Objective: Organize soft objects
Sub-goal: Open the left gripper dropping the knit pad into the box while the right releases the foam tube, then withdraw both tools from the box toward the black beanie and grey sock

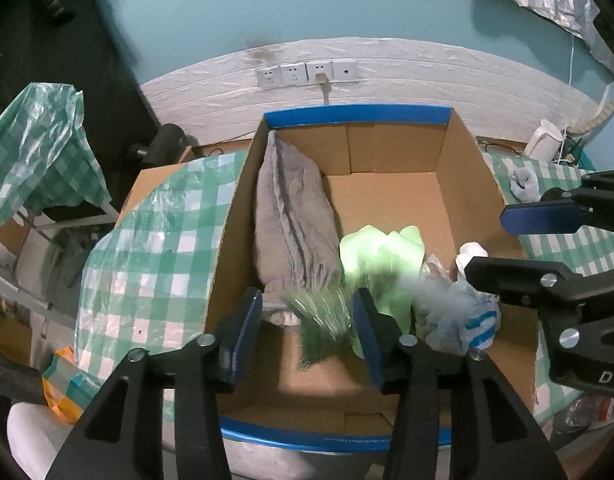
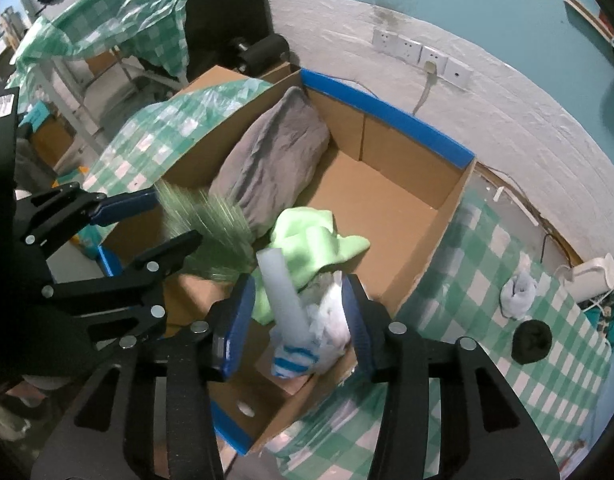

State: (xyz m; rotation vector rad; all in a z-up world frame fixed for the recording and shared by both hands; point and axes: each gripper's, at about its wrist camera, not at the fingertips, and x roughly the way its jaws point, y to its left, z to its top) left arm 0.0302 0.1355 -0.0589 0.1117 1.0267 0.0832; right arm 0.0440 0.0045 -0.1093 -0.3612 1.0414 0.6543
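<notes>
A cardboard box [image 1: 463, 184] with blue rims holds a grey folded towel [image 1: 291, 216], a light green cloth [image 1: 381, 256] and a white and blue plastic bundle [image 1: 459, 312]. My left gripper [image 1: 307, 320] is open above the box's near end; a blurred green tufted thing [image 1: 323, 316] hangs between its fingers, seemingly loose. My right gripper [image 2: 297, 318] is open over the box's right side, around the white and blue bundle [image 2: 307, 328] and a white tube [image 2: 281, 288]. The box [image 2: 407, 196], the towel [image 2: 275, 160] and the green cloth [image 2: 307, 240] also show in the right wrist view.
The box stands on a table with a green checked cover [image 2: 487, 320]. On it, right of the box, lie a pale blue sock bundle [image 2: 517, 294], a black rolled thing [image 2: 531, 340] and a white kettle [image 2: 591, 280]. A wall with sockets [image 1: 307, 74] is behind.
</notes>
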